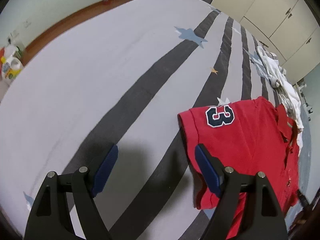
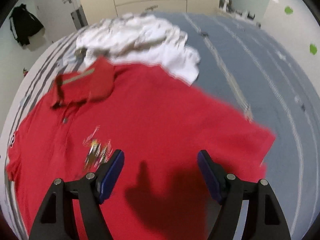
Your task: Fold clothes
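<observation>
Red polo shirt (image 2: 152,124) lies face up on the striped bed cover (image 1: 100,76), collar (image 2: 84,84) away from the person, sleeve with the number 3 patch (image 1: 220,116) spread out to the left. Laid flat like this, presumably so the sides can be folded inward.

Left claw (image 1: 156,170): jaws wide apart, holding nothing, hovering beside the shirt's left edge, right pad over the cloth and left pad over bare cover.

Right claw (image 2: 160,172): also spread and empty, above the chest area near the embroidered logo (image 2: 96,150) (its shadow falls on the fabric).

White garment (image 2: 140,42) lies crumpled past the collar, probably touching it; the right view is motion-blurred.
</observation>
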The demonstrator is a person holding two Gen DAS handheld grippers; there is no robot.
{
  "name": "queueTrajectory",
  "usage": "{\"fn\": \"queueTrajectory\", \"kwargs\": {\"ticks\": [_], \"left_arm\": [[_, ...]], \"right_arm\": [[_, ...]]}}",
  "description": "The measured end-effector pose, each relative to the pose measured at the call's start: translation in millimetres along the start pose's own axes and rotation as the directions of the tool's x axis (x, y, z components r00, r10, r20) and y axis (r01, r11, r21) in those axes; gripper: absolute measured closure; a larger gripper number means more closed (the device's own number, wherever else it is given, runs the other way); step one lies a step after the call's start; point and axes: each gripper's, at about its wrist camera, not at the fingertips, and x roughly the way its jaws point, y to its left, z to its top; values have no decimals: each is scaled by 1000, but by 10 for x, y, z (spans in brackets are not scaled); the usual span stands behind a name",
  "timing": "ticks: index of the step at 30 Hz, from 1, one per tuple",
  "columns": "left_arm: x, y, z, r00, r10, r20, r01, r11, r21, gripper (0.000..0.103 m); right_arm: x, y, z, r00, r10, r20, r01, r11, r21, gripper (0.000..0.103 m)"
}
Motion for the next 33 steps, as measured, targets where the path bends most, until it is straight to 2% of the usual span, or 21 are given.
{"fn": "queueTrajectory", "kwargs": {"ticks": [5, 10, 15, 18, 21, 22, 23, 24, 25, 26, 27, 30, 33], "left_arm": [[165, -92, 68, 999, -33, -12, 34, 998, 45, 26], [296, -244, 184, 997, -80, -8, 80, 993, 91, 26], [516, -323, 255, 998, -48, -43, 53, 989, 141, 25], [581, -356, 292, 996, -68, -50, 75, 985, 156, 25], [595, -416, 273, 998, -63, -28, 67, 977, 204, 26], [658, -422, 289, 998, -41, -39, 49, 974, 220, 30], [697, -427, 268, 999, -3, -41, 12, 972, 235, 41], [694, -424, 256, 999, 21, -31, -13, 970, 242, 44], [682, -411, 255, 999, 18, -27, -11, 972, 234, 46], [669, -398, 254, 1000, 15, -24, -9, 974, 227, 52], [651, -387, 258, 1000, 7, -22, -2, 975, 223, 62], [528, -413, 264, 1000, -21, -16, 25, 971, 237, 83], [323, -547, 236, 998, -68, -3, 66, 963, 262, 95]], "right_arm": [[4, 222, -255, 1000, 7, -30, -7, 1000, -9, 31], [-38, 306, -251, 1000, 9, -22, -9, 1000, 3, 31], [-49, 300, -197, 1000, 2, -7, -2, 1000, 23, 31], [-13, 248, -191, 1000, -3, -12, 4, 999, 40, 31], [23, 196, -185, 1000, -9, -17, 10, 998, 56, 31], [34, 179, -183, 1000, -11, -19, 12, 998, 62, 31], [46, 162, -181, 1000, -13, -20, 14, 998, 68, 31], [58, 145, -179, 1000, -14, -22, 16, 997, 73, 31], [70, 127, -178, 1000, -16, -24, 18, 997, 79, 31], [82, 110, -176, 1000, -18, -25, 20, 996, 84, 31], [94, 93, -174, 999, -20, -27, 22, 996, 90, 31], [118, 27, -167, 999, -22, -28, 25, 995, 100, 31], [129, -42, -142, 1000, -22, -23, 24, 995, 94, 31]]}}
